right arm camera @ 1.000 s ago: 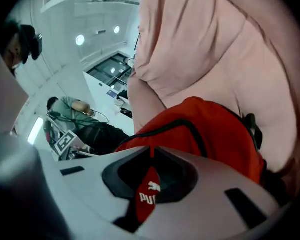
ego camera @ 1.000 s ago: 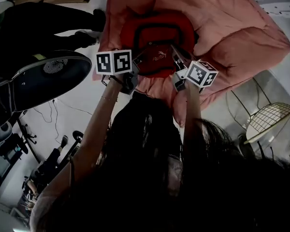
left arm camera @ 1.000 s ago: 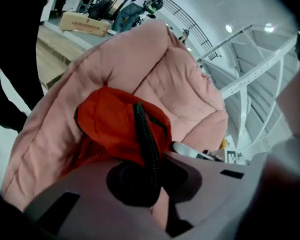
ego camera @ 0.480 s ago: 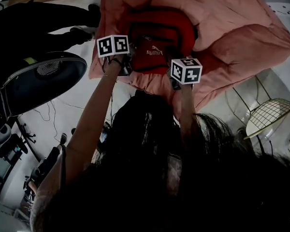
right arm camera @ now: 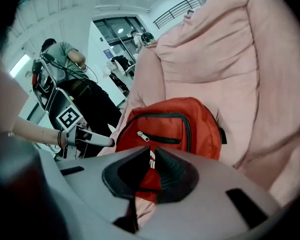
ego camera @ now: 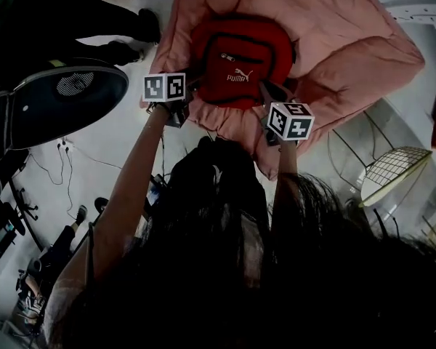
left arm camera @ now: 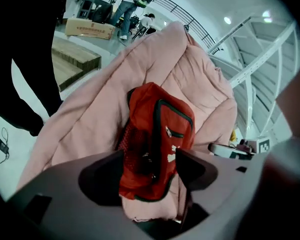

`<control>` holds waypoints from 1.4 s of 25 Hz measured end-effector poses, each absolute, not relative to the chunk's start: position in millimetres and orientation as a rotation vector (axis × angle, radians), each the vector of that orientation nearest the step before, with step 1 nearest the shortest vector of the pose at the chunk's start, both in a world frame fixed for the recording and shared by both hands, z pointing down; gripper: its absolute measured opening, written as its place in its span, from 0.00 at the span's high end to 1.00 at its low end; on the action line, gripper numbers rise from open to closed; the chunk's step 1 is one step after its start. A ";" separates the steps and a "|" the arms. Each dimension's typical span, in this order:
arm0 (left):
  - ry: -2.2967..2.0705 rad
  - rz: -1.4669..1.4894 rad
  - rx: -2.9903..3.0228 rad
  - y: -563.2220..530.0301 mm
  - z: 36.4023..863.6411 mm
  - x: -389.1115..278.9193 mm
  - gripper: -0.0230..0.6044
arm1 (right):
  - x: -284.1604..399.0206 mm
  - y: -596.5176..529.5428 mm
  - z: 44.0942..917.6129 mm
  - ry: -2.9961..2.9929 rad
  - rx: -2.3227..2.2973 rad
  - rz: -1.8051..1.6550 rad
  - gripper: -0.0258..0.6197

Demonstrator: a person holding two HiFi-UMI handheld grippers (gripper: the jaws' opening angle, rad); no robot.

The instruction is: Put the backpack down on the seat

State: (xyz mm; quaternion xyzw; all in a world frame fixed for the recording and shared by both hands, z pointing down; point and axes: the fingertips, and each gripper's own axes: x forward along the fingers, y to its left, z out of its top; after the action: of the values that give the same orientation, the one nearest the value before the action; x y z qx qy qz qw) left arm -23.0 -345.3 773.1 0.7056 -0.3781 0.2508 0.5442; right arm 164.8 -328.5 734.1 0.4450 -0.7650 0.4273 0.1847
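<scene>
A red backpack (ego camera: 236,57) with a white logo lies on the pink padded seat (ego camera: 334,35), front pocket up. My left gripper (ego camera: 191,94) is at its left side, jaws opening wide. In the left gripper view the backpack (left arm camera: 160,129) shows between the spread jaws of that gripper (left arm camera: 149,164), and the pads do not press on it. My right gripper (ego camera: 266,91) is at the bag's lower right edge. In the right gripper view that gripper (right arm camera: 152,161) is shut on a fold of the backpack (right arm camera: 175,126), with red fabric pinched between its pads. The seat (right arm camera: 230,69) rises behind.
A dark round fan (ego camera: 65,107) stands on the floor at the left. Beyond it is a person in dark clothes (ego camera: 73,27). A wire chair (ego camera: 396,177) is at the right. Cables lie on the pale floor (ego camera: 123,158). A white staircase (left arm camera: 260,49) stands behind the seat.
The backpack has settled lower and flatter on the seat. My left gripper's jaws have come apart and let go of the bag's side. The right gripper keeps its hold.
</scene>
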 end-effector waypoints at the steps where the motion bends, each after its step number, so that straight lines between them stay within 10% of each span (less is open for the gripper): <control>1: -0.879 0.574 1.678 -334.5 763.8 -27.3 0.46 | 164.3 -322.8 726.6 -2.162 1.256 1.184 0.90; 17: -0.785 0.317 2.172 -232.8 570.4 -38.3 0.46 | 133.3 -222.1 589.5 -2.298 1.464 1.024 0.90; 24: -0.862 0.259 2.254 -172.2 528.5 -79.4 0.69 | 87.6 -151.3 546.4 -2.367 1.507 1.028 0.90; 35: -0.916 0.183 2.239 -93.8 504.3 -105.8 0.74 | 59.7 -71.0 528.5 -2.376 1.348 0.963 0.90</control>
State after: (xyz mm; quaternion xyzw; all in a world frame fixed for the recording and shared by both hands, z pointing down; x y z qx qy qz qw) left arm -105.8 -93.8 504.3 0.8645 -0.3537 0.0708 0.3502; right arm 59.7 -71.0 528.5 0.4619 -0.8142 0.3300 0.1221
